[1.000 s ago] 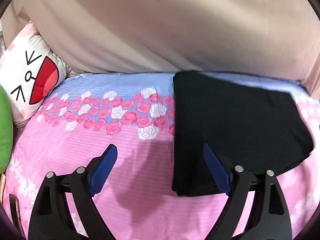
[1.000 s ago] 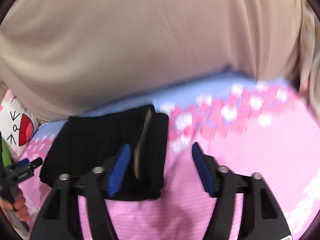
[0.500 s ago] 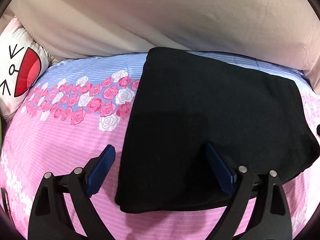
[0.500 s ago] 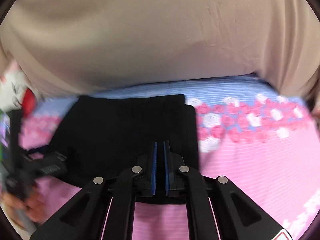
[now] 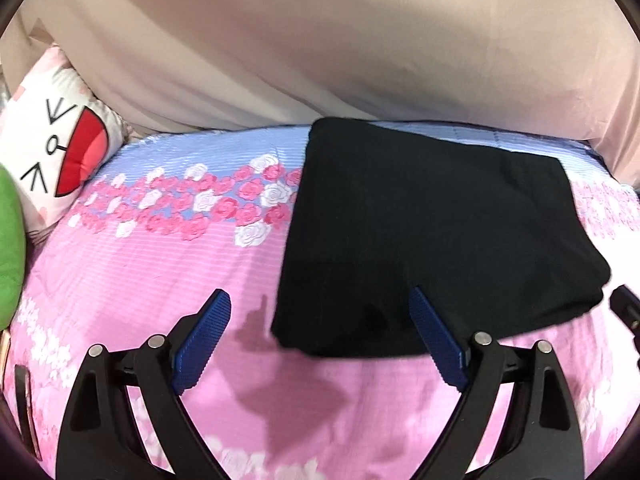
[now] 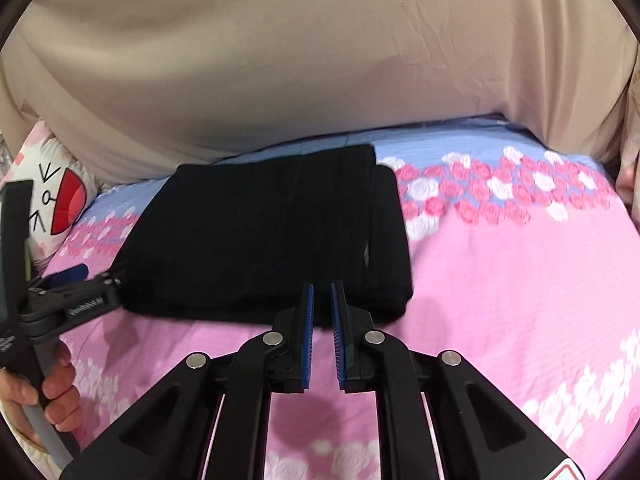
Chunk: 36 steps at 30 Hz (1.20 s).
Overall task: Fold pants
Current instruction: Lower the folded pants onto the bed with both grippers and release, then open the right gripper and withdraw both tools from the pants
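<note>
While the black pants (image 5: 432, 240) lie folded flat on the pink floral bedspread (image 5: 168, 264), the left gripper (image 5: 320, 332) hovers wide over their near corner, and the right gripper (image 6: 322, 308), nearly closed and empty, hangs at their near edge.

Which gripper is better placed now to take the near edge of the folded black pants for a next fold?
Probably the left gripper: it is open, with the near left corner of the pants between its fingers. The right gripper is shut and empty at that edge.
</note>
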### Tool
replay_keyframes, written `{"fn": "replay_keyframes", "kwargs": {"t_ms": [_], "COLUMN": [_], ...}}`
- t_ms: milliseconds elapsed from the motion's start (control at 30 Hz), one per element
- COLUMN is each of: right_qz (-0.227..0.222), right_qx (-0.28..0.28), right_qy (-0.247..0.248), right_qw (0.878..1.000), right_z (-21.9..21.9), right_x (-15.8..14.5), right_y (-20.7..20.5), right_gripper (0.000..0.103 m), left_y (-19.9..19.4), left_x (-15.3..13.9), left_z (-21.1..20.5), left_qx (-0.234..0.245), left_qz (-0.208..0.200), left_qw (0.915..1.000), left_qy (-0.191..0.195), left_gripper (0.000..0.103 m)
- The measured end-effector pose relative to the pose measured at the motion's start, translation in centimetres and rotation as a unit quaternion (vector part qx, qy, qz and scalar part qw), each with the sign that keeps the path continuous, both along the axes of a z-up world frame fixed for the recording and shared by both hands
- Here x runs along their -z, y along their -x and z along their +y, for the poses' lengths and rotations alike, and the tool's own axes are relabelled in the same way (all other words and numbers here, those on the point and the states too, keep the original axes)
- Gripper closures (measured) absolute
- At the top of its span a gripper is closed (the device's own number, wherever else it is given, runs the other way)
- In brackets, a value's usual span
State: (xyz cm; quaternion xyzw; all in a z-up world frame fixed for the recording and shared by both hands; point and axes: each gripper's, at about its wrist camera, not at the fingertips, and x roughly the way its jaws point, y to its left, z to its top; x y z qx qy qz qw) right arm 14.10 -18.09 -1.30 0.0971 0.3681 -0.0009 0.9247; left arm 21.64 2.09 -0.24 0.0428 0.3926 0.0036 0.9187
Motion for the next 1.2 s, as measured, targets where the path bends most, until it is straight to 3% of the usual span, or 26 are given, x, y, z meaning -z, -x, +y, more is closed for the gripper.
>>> {"fn": "replay_keyframes", "kwargs": {"t_ms": [200, 400, 467, 533, 700, 833, 1000, 1133, 1200], "right_qz": [-0.007, 0.011, 0.027, 0.031, 0.005, 0.039, 0.007, 0.044, 0.040], "right_qx": [-0.005, 0.000, 0.003, 0.000, -0.004, -0.003, -0.004, 0.001, 0.001], "right_qy": [0.011, 0.030, 0.027, 0.030, 0.015, 0.024, 0.023, 0.025, 0.013], "right_qw": [1.000, 0.999, 0.999, 0.999, 1.000, 0.999, 1.000, 0.999, 0.999], "right_z": [1.1, 0.9, 0.2, 0.0, 0.5, 0.5, 1.0, 0.2, -0.1], "right_x": [-0.6, 0.7, 2.2, 2.9, 0.5, 2.8, 0.3, 2.7, 2.3], "right_y": [0.5, -2.2, -3.3, -3.6, -2.1, -3.5, -2.0, -3.4, -3.0], "right_gripper": [0.094, 0.094, 0.102, 0.103, 0.099, 0.103, 0.099, 0.103, 0.103], "left_y": [2.6, 1.4, 1.0, 0.6, 0.3, 0.1, 0.1, 0.3, 0.6], "left_x": [-0.9, -0.2, 0.0, 0.3, 0.8, 1.1, 1.0, 0.8, 0.6], "left_z": [0.1, -0.2, -0.1, 0.0, -0.1, -0.1, 0.2, 0.2, 0.3], "left_qx": [0.002, -0.005, -0.007, -0.009, -0.005, -0.005, -0.009, -0.010, -0.008], "left_qz": [-0.023, -0.013, -0.010, -0.006, -0.003, 0.002, 0.002, 0.000, -0.002], "left_qw": [0.9997, 0.9999, 0.9999, 0.9999, 1.0000, 1.0000, 1.0000, 0.9999, 0.9999], "left_qy": [0.001, -0.004, -0.003, -0.001, -0.002, -0.002, -0.003, -0.005, -0.006], "left_gripper": [0.015, 0.014, 0.014, 0.015, 0.015, 0.015, 0.014, 0.014, 0.014]}}
